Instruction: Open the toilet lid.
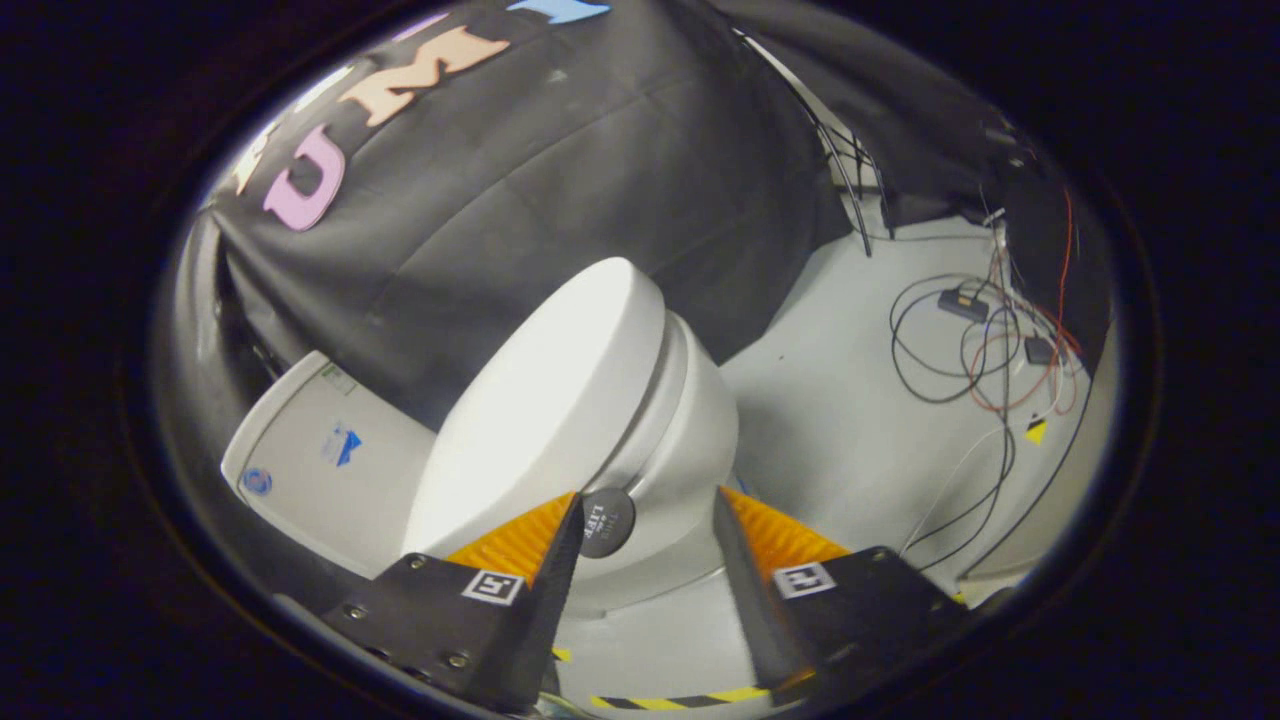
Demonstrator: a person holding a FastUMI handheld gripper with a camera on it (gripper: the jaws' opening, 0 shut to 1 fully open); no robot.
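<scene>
A white toilet (690,440) stands tilted in the gripper view, with its white lid (545,400) down over the seat. The cistern (320,450) lies behind it, against the black cloth wall. A small dark round tab (607,522) sticks out at the lid's front edge. My gripper (648,515) is open, and its fingers (545,535) straddle the front rim of the bowl, with the tab just inside the left finger. Nothing is pressed between the fingers.
The pale floor (850,430) spreads to the right of the toilet. A tangle of black, red and white cables (985,350) with small boxes lies there. Black-and-yellow tape (680,700) marks the floor below the fingers.
</scene>
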